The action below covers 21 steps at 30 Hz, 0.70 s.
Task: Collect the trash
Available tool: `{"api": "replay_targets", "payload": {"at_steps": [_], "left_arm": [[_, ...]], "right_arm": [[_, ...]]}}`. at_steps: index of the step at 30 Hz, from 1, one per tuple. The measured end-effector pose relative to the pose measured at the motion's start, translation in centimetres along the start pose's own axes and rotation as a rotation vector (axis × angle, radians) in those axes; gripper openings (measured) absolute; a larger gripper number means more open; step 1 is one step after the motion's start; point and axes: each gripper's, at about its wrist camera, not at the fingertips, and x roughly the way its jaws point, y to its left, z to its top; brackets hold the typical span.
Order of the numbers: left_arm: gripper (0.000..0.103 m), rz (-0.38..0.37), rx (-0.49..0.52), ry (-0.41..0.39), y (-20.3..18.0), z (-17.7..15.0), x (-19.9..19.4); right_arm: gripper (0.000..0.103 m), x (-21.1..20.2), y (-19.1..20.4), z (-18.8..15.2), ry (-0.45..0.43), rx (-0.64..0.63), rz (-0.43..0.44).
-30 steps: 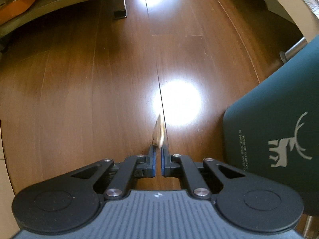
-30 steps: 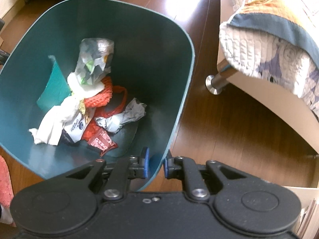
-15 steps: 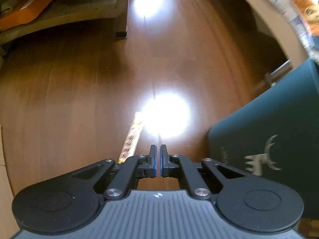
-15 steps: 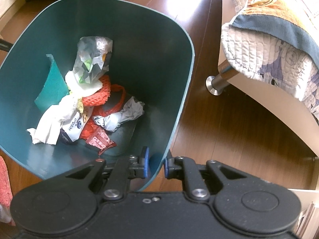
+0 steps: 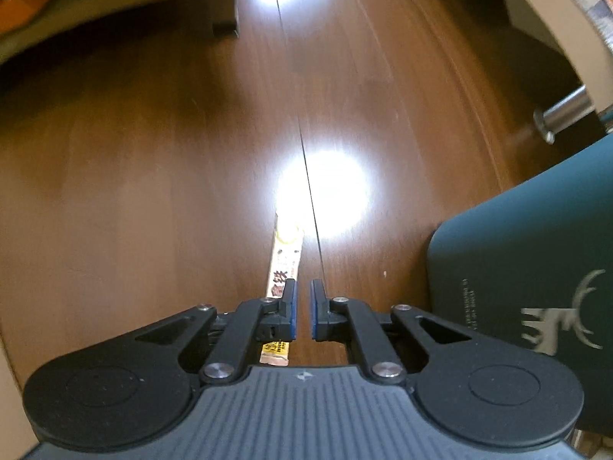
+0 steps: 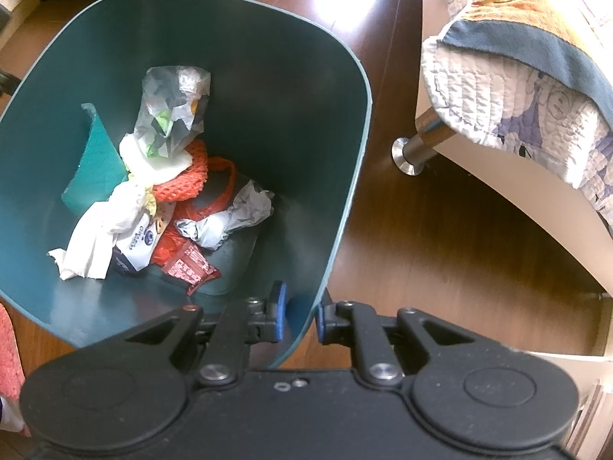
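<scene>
A narrow printed wrapper strip (image 5: pixel 284 257) lies flat on the wood floor, partly under the left finger. My left gripper (image 5: pixel 302 289) hovers over it with a small gap between the pads and nothing held. My right gripper (image 6: pixel 300 306) is shut on the near rim of the dark teal trash bin (image 6: pixel 345 191). The bin holds white tissue (image 6: pixel 99 230), an orange net (image 6: pixel 187 180), a crumpled clear bag (image 6: pixel 172 115) and a red wrapper (image 6: pixel 187 264). The bin's outer wall with a deer logo shows at the right of the left wrist view (image 5: pixel 536 287).
A white bed frame with a chrome leg (image 6: pixel 417 145) and a quilted blanket (image 6: pixel 517 76) stands right of the bin. A low shelf with a leg (image 5: pixel 226 7) is at the far left. A red cloth (image 6: pixel 9 352) lies left of the bin.
The wrapper left the left gripper's pads and now lies flat on the floor; the jaws have opened a little. The right gripper still holds the bin rim.
</scene>
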Motion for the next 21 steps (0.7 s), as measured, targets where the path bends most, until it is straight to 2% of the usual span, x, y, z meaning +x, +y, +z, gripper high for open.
{"api": "replay_targets", "payload": {"at_steps": [2, 3, 4, 5, 6, 7, 17, 21], "left_arm": [[0.010, -0.001, 0.010, 0.032, -0.1, 0.0, 2.0], [0.018, 0.001, 0.018, 0.047, -0.1, 0.0, 2.9], [0.031, 0.007, 0.022, 0.059, 0.0, 0.0, 3.8], [0.038, 0.012, 0.026, 0.068, 0.2, 0.3, 4.6], [0.056, 0.018, 0.031, 0.072, 0.5, 0.4, 5.3], [0.068, 0.029, 0.032, 0.067, 0.6, 0.4, 5.8], [0.067, 0.078, 0.076, 0.059, 1.0, -0.1, 9.2], [0.055, 0.096, 0.074, 0.040, 0.8, -0.5, 8.9]], "right_arm": [[0.015, 0.0, 0.0, 0.1, 0.011, 0.007, -0.005], [0.015, 0.1, 0.0, 0.2, 0.018, 0.010, -0.009], [0.015, 0.1, 0.0, 0.3, 0.023, 0.010, -0.013], [0.015, 0.2, 0.0, 0.3, 0.028, 0.010, -0.016], [0.016, 0.2, 0.0, 0.4, 0.033, 0.012, -0.018], [0.016, 0.2, 0.1, 0.4, 0.038, 0.013, -0.021], [0.016, 0.5, 0.0, 0.6, 0.063, 0.036, -0.028], [0.016, 0.5, -0.1, 0.6, 0.065, 0.040, -0.027]]}}
